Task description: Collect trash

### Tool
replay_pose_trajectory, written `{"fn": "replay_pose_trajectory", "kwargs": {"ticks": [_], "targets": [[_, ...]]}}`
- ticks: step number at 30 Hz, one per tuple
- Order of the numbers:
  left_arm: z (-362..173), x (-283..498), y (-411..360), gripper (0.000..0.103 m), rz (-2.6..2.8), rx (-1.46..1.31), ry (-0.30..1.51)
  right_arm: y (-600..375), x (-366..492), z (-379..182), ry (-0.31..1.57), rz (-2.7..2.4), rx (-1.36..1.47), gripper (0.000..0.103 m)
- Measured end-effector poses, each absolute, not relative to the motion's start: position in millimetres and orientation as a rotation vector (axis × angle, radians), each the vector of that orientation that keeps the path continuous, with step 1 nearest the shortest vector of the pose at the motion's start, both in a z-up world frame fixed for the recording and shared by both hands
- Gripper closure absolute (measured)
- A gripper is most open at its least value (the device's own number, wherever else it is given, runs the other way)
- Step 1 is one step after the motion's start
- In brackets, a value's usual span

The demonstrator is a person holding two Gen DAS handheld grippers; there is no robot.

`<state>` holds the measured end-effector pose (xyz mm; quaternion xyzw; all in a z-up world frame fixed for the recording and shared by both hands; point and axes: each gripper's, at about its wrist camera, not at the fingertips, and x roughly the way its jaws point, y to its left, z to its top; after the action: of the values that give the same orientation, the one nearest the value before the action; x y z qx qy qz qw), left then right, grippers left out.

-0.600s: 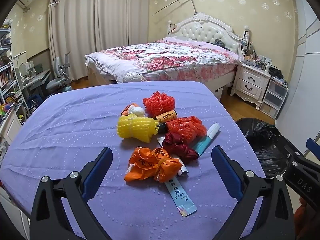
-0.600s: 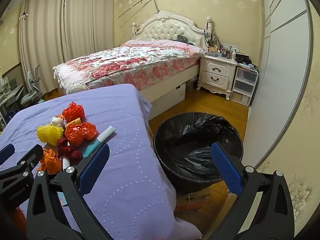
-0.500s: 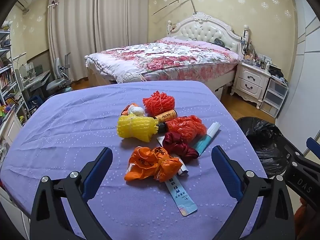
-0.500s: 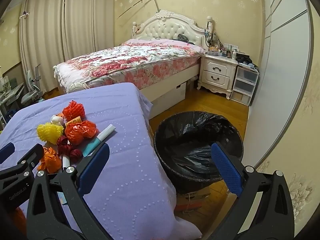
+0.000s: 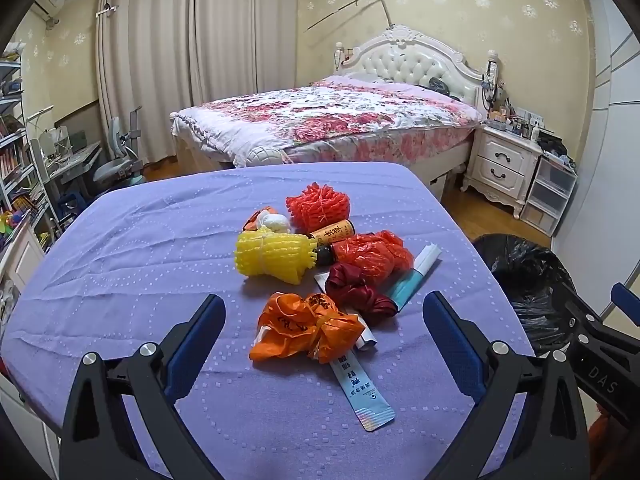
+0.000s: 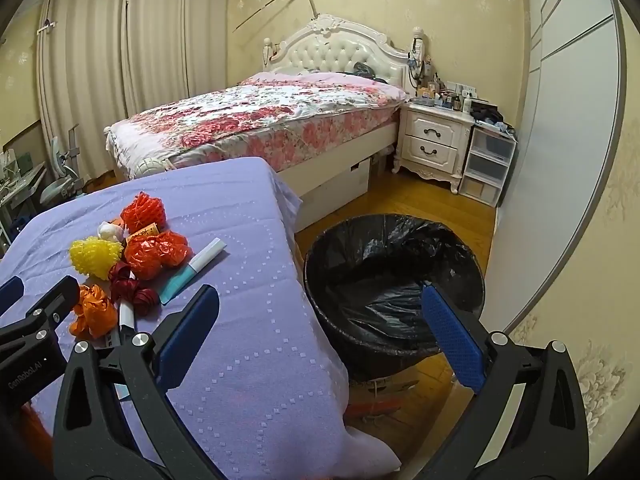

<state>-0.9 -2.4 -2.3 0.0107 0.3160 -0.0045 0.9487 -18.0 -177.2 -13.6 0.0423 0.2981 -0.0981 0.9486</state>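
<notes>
Trash lies in a heap on the purple-clothed table (image 5: 132, 248): an orange plastic bag (image 5: 304, 330), a dark red wrapper (image 5: 356, 292), a red plastic bag (image 5: 372, 254), a yellow foam net (image 5: 276, 254), a red foam net (image 5: 318, 208), a small brown bottle (image 5: 332, 234), a teal tube (image 5: 414, 276) and a blue sachet (image 5: 362, 390). My left gripper (image 5: 324, 320) hovers open just short of the orange bag. Off the table's right edge, my right gripper (image 6: 320, 312) is open and holds nothing, near a bin lined with a black bag (image 6: 394, 284).
A bed with a floral cover (image 5: 328, 120) stands behind the table. A white nightstand (image 6: 434, 142) and plastic drawers (image 6: 486, 170) line the far right wall. A desk, chair and shelves (image 5: 24, 168) fill the left side. Wooden floor lies around the bin.
</notes>
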Motion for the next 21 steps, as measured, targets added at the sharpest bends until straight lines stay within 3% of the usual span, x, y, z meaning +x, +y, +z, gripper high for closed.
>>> {"fn": "replay_pose_trajectory", "kwargs": {"ticks": [21], "targets": [[1.3,-3.7,1.6,0.007,-0.003,0.013,0.646,-179.2,-20.1,-13.0,0.608,-0.202,0.084,0.004]]}}
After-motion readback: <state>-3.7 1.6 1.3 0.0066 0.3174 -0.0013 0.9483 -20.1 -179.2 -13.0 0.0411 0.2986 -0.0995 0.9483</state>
